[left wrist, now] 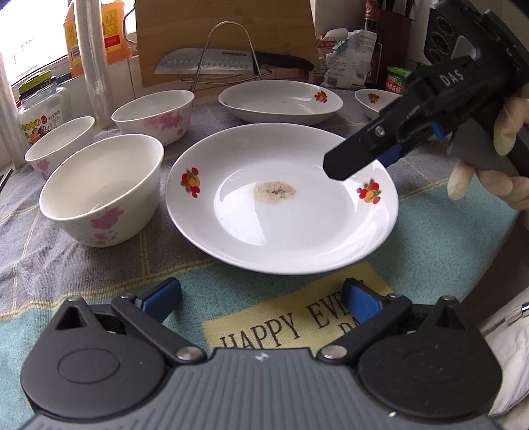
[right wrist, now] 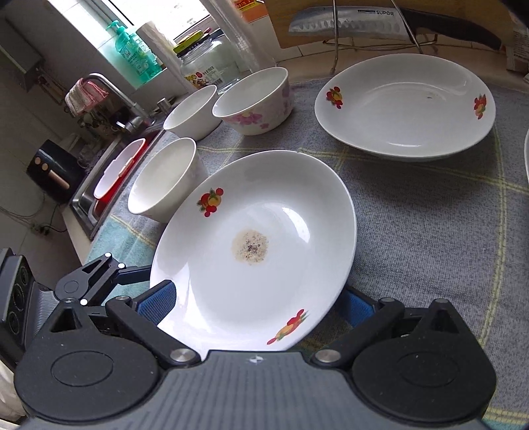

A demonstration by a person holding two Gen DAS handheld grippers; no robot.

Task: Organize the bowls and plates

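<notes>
knife (left wrist: 211, 63), cutting board (left wrist: 224, 26), glass jar (left wrist: 43, 106), soap bottle (right wrist: 130, 49)

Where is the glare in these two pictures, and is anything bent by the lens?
Left wrist view: the window at top left is blown out white; the white fruit-print plate shows soft sheen.
Right wrist view: the window at top glares, and the grey checked cloth lines curve from fisheye distortion.

left claw (left wrist: 261, 302): black, blue pads, silver screws | right claw (left wrist: 358, 162): black, marked "DAS"
</notes>
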